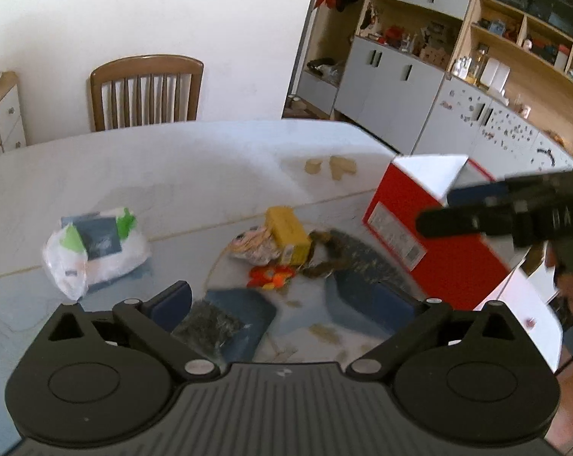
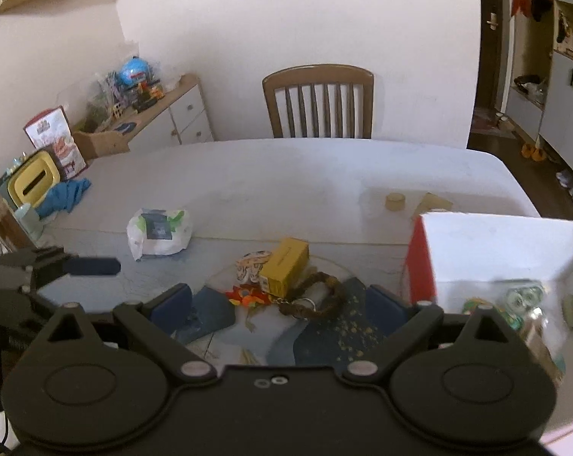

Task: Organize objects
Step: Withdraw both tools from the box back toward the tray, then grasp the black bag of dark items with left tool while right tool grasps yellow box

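A pile lies mid-table: a yellow box [image 1: 288,233] [image 2: 284,264], a printed packet [image 1: 250,245] [image 2: 250,266], an orange toy [image 1: 271,277] [image 2: 246,296] and a brown braided cord [image 1: 320,254] [image 2: 316,298]. A white plastic bag [image 1: 96,247] [image 2: 159,230] lies to the left. A red-and-white open box [image 1: 434,228] [image 2: 487,258] stands on the right and holds several items. My left gripper [image 1: 284,298] is open above the near side of the pile. My right gripper [image 2: 282,300] is open over the pile; it also shows in the left wrist view [image 1: 438,211] in front of the red box.
The white table [image 2: 286,174] has a wooden chair [image 2: 318,100] behind it. Small tan pieces [image 1: 332,167] lie at the far right of the table. A blue cloth [image 2: 64,195] and yellow container [image 2: 33,182] sit at the left edge. Cabinets [image 1: 419,87] stand at the right.
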Motion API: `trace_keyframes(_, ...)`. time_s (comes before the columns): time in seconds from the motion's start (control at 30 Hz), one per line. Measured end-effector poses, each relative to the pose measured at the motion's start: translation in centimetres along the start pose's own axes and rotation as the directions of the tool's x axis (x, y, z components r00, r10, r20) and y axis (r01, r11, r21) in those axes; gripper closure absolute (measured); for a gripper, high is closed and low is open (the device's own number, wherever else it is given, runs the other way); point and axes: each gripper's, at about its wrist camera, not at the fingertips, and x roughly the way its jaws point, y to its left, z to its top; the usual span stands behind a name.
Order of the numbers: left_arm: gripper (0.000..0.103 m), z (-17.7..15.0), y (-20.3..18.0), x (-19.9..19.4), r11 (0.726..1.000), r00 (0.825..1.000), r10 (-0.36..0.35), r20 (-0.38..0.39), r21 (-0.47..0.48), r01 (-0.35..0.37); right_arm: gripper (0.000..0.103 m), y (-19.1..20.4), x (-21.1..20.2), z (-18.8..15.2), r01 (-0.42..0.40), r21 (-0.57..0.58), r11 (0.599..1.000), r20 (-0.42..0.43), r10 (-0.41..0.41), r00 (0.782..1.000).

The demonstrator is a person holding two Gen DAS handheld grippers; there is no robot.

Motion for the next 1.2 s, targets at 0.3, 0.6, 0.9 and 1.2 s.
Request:
trace_keyframes(0.3, 0.000, -2.0, 2.4, 2.5, 0.999, 0.999, 0.046, -0.022, 0.002, -0.046, 0.007, -0.1, 5.0, 1.1, 0.028, 0.015, 0.999, -0.068, -0.027, 0.997)
trace_keyframes(0.6, 0.000, -2.4, 3.9, 5.5, 0.995, 0.995, 0.090, -0.039, 0.043, -0.088, 0.013, -1.3, 10.7, 2.4, 0.106, 0.088, 0.990, -0.131, -0.094, 0.987)
trace_keyframes(0.9, 0.000, -2.8, 4.4, 7.4, 0.995, 0.995, 0.091, -0.046, 0.056, -0.088, 0.032, -0.4, 13.8, 1.9, 0.129, 0.091, 0.988, -0.177, -0.111, 0.978)
trace_keyframes(1.2, 0.001, -3.3, 4.4, 8.4, 0.991, 0.993, 0.111, -0.050, 0.081, -0.106, 0.054, -0.1, 15.5, 2.2, 0.138, 0.087, 0.987, -0.210, -0.117, 0.971)
